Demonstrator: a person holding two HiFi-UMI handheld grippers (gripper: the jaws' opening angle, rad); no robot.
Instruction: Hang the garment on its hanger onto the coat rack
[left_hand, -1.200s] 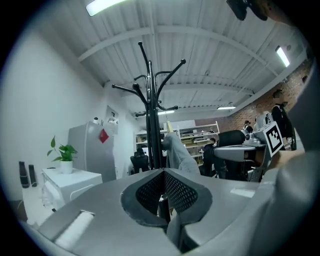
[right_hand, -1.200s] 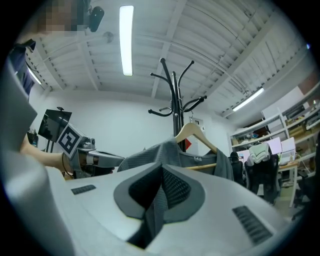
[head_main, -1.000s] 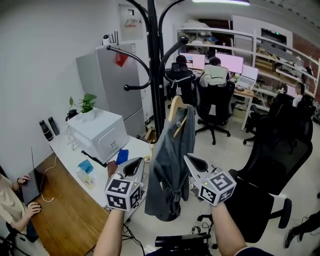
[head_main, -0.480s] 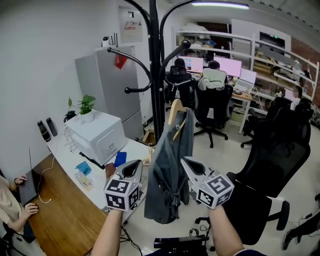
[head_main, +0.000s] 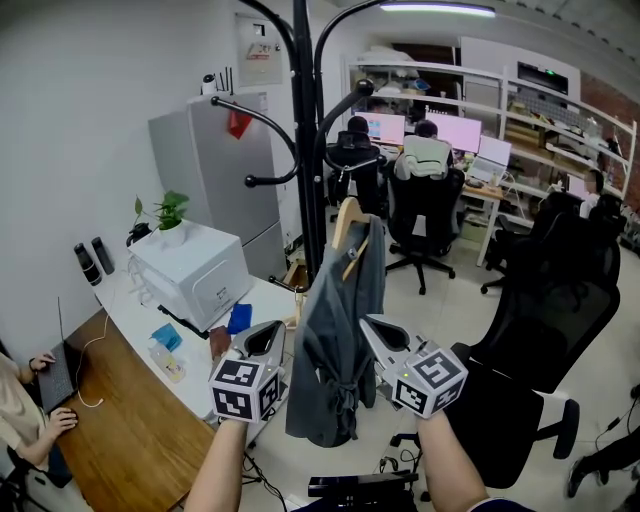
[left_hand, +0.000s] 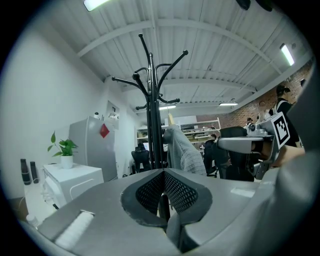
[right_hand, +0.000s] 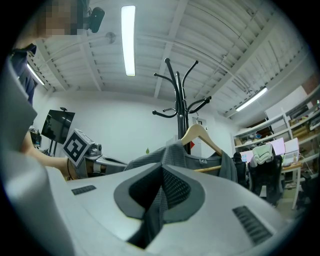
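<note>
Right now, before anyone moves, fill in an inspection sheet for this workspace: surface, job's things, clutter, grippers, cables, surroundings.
Surface: wooden desk and white tabletop at lower left.
Job's things: grey garment on its wooden hanger, close in front of the black coat rack; whether the hook is on the rack cannot be told.
Clutter: white box, potted plant, blue items.
Grippers: left gripper shut, seemingly on the garment's edge; right gripper shut on the garment's fabric.
Cables: white cable across the desk; dark leads on the floor.
Surroundings: grey cabinet, office chairs, people seated at monitors.
</note>
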